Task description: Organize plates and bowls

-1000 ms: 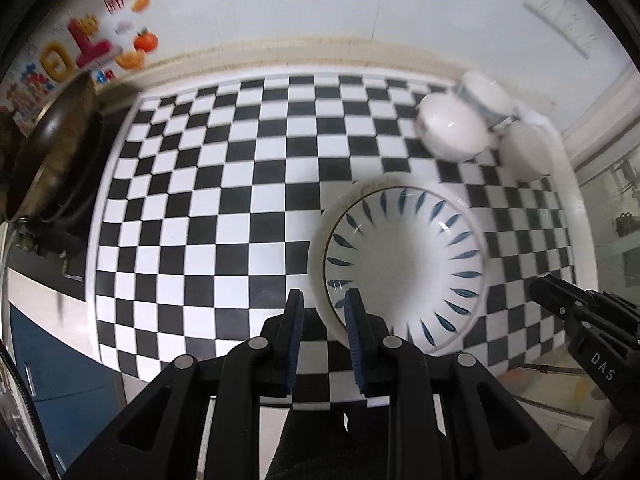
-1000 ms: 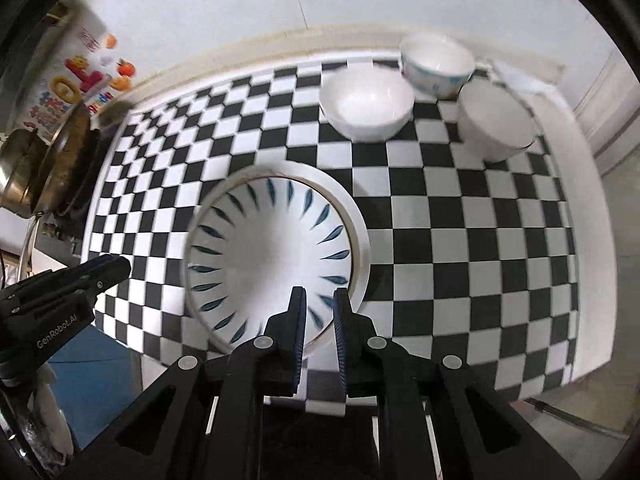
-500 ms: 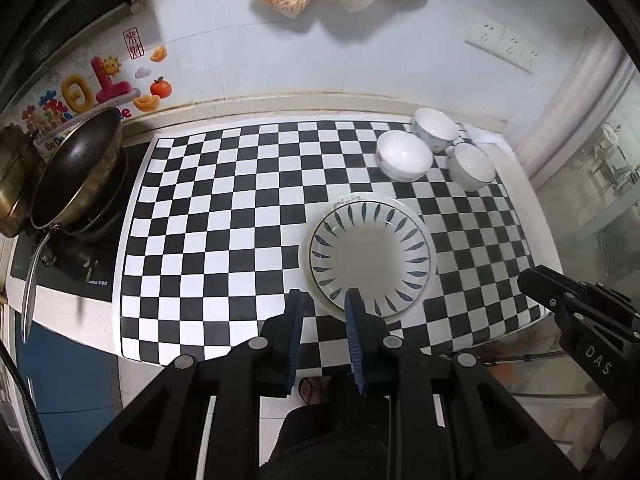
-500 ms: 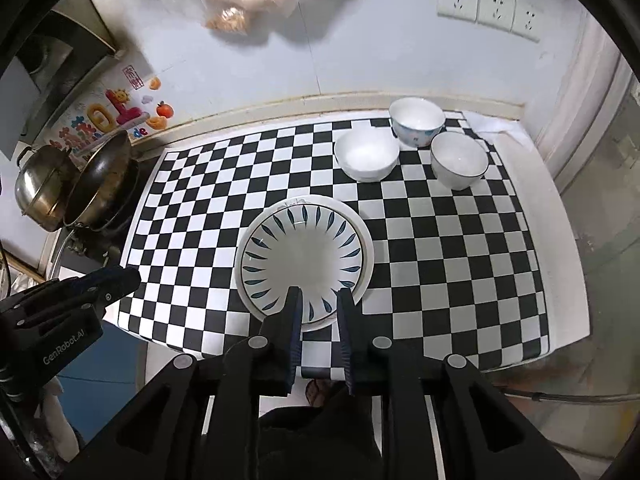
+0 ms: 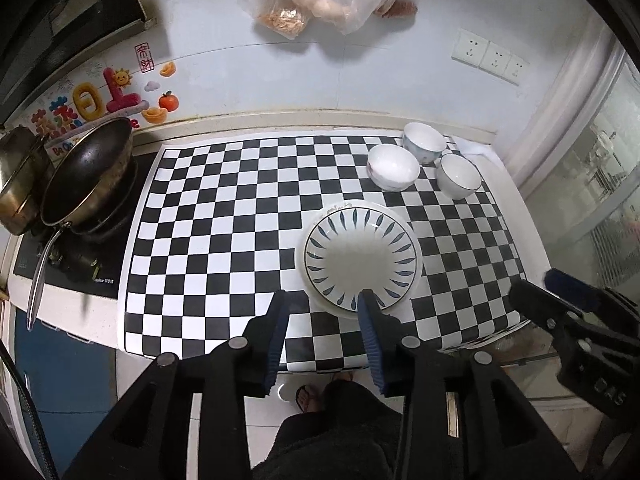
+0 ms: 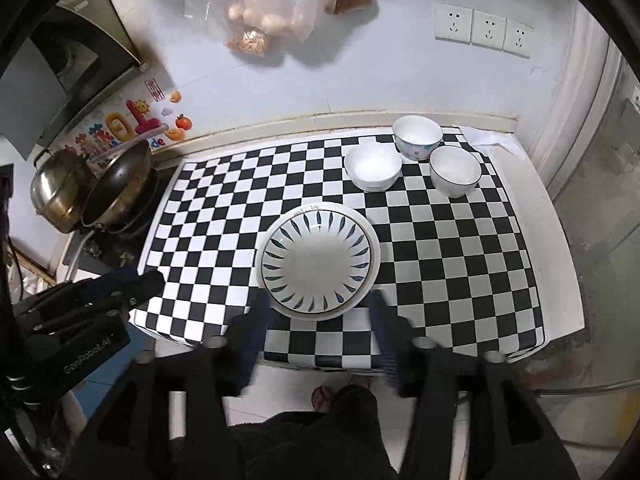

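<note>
The left gripper (image 5: 324, 300) has its fingers (image 5: 280, 320) spread wide with nothing between them, held above the near edge of the bench (image 5: 224, 240), its right fingertip overlapping the near rim of the leaf-pattern plate (image 5: 362, 258) in the left wrist view. The right gripper (image 6: 318, 304) also has its fingers (image 6: 382, 332) wide apart and empty, blurred, framing the near rim of the same plate (image 6: 318, 264) from above. Each gripper shows at the side of the other's view: the right one (image 5: 568, 300) at the right edge, the left one (image 6: 116, 288) at the lower left.

The blue leaf-pattern plate rests on a larger plain white plate (image 6: 370, 236), both on the black-and-white checkered bench cover, toward its near middle. Beyond them, near the back right corner, stand three bowls close together: a plain white bowl (image 6: 372, 168), a bowl with blue marks on its side (image 6: 418, 136) nearest the wall, and a dark-rimmed white bowl (image 6: 454, 170) to the right. At the left a dark wok (image 6: 118, 186) sits on a stove beside a steel pot (image 6: 60, 192). A clear bag of eggs (image 6: 264, 0) hangs on the wall, with three sockets (image 6: 484, 28) to its right
</note>
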{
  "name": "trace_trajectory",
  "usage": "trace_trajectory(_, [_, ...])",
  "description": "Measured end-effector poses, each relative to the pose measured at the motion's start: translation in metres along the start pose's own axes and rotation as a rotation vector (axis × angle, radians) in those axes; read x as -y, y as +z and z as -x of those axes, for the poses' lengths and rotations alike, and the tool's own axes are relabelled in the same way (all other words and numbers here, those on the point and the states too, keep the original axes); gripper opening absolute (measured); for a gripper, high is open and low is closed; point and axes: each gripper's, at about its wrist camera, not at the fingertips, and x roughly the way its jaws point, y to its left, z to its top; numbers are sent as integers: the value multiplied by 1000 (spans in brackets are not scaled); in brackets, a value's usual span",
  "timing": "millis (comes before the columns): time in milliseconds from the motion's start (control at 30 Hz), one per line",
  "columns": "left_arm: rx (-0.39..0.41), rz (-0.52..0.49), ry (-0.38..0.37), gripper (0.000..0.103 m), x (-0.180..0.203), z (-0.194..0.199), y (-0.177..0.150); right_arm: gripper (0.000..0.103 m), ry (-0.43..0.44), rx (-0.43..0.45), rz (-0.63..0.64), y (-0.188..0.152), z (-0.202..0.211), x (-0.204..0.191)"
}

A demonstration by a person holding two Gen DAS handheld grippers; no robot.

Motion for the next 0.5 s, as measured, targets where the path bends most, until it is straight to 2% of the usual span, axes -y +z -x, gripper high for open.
trace_trajectory(133, [1,2,3,34,-1,1,-3,79,2,4,-10,-1,3,2])
trace_trajectory(367, [13,-4,-7,34,4,6,-5,82,10,5,-24,-1,5,7])
trace_trajectory(500, [12,-6,-21,34,10,2,3,82,29,7,-68,-1,4,24])
